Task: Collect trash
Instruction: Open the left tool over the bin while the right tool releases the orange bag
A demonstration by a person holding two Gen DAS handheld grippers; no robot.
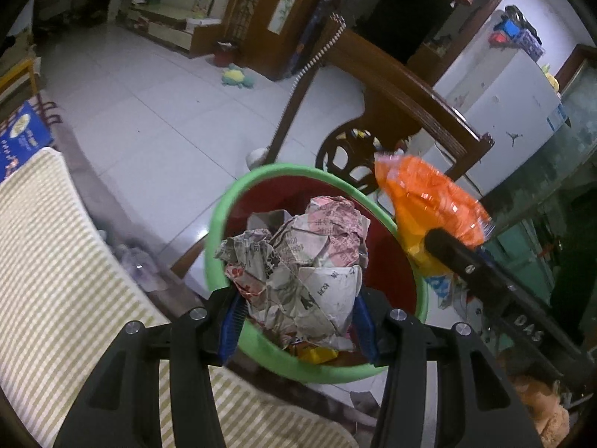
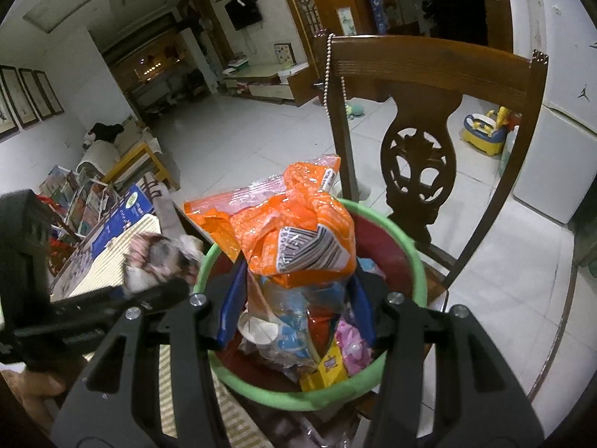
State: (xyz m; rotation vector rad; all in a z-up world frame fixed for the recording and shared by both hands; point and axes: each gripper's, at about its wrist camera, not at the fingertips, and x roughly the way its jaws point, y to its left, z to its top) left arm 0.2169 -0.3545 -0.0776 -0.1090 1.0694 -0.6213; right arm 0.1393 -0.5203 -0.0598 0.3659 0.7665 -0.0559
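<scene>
A: Left gripper (image 1: 298, 291) first. What sits between its fingers?

B: A crumpled newspaper wad (image 1: 298, 261), grey and pink print. Both blue pads (image 1: 233, 321) press its sides, so the jaws are clamped on it. The wad bulges forward past the fingertips.

A: Where is the bin from there?

B: Directly ahead and below. Green-rimmed bin (image 1: 220, 216), dark red inside. The wad hangs over its mouth, above the near part of the rim. Yellow and orange scraps show under the wad, down in the bin.

A: Right gripper (image 2: 298, 280)?

B: Clamped on an orange plastic wrapper (image 2: 294, 231) with a barcode panel facing the camera. Blue pads (image 2: 231, 298) squeeze its lower part; the wrapper fans out above and beyond the fingertips. Also over the bin's mouth.

A: Contents under it?

B: Beneath the right fingers: pink packet (image 2: 352, 343), yellow box (image 2: 328, 369), pale blue and clear wrappers (image 2: 287, 332). All lie inside the bin.

A: How do the two grippers lie to each other?

B: From the right wrist view, the left gripper is off to the left, its wad just over the rim on that side. The two loads look near but I cannot tell if they touch.

A: Surroundings?

B: Carved wooden chair (image 2: 418, 112) just beyond the bin. Striped cloth (image 1: 56, 261) left of the left gripper. White tile floor (image 1: 149, 104) further ahead.
</scene>
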